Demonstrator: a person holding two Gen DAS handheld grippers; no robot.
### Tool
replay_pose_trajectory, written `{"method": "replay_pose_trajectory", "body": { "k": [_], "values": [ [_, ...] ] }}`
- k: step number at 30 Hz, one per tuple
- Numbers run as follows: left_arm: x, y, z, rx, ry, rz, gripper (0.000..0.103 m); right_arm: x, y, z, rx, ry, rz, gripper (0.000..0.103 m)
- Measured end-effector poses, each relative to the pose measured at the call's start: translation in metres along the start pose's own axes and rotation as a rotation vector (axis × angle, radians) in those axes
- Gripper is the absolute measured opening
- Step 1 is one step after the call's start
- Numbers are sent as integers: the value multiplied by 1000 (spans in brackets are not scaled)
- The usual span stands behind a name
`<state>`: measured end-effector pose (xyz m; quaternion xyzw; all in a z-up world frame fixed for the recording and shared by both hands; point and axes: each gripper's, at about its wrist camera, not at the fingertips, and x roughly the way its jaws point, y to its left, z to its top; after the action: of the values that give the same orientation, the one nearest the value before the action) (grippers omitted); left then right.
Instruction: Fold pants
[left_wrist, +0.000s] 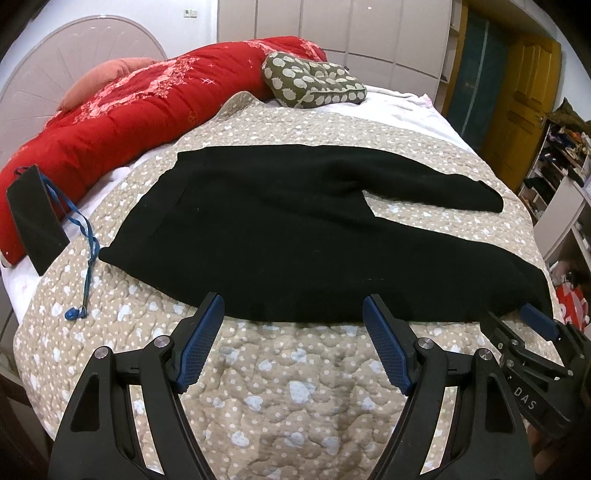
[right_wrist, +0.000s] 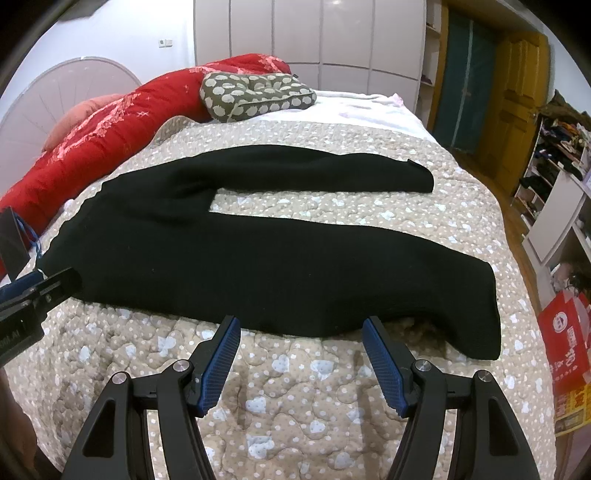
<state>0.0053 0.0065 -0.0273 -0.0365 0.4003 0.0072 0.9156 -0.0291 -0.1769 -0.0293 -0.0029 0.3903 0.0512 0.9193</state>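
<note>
Bed (left_wrist: 314, 406) w/ beige dotted quilt carries everything. Red duvet (left_wrist: 122, 122) bunched along far-left edge by headboard, green patterned cushion (right_wrist: 255, 94) near far edge. Black pants (left_wrist: 280, 236) lie flat across mid quilt, unfolded: waist toward left edge, both legs toward right edge, split apart in a V w/ quilt showing between them. Near leg runs close to near edge, its hem by the near-right corner; far leg hem (right_wrist: 417, 177) sits further back.

Phone-like dark slab (left_wrist: 35, 218) w/ blue strap (left_wrist: 83, 258) at left edge, apart from pants.

Left gripper (left_wrist: 293, 308) spread wide, nothing between the pads, tips just at near hem line of the seat/thigh area; contact w/ fabric unclear. Right gripper (right_wrist: 301, 328) also spread wide, empty, tips just at edge of near leg.

Progress: looks like start, zero folds done. Left to do, prob.: lay one leg over the other, then fold lengthwise into a compact stack.
</note>
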Motion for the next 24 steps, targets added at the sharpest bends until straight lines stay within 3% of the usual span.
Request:
{"method": "replay_pose_trajectory", "body": {
  "k": [24],
  "values": [
    [8, 7, -1, -23, 16, 3, 78, 13, 8, -3, -11, 41, 9, 67]
  ]
}}
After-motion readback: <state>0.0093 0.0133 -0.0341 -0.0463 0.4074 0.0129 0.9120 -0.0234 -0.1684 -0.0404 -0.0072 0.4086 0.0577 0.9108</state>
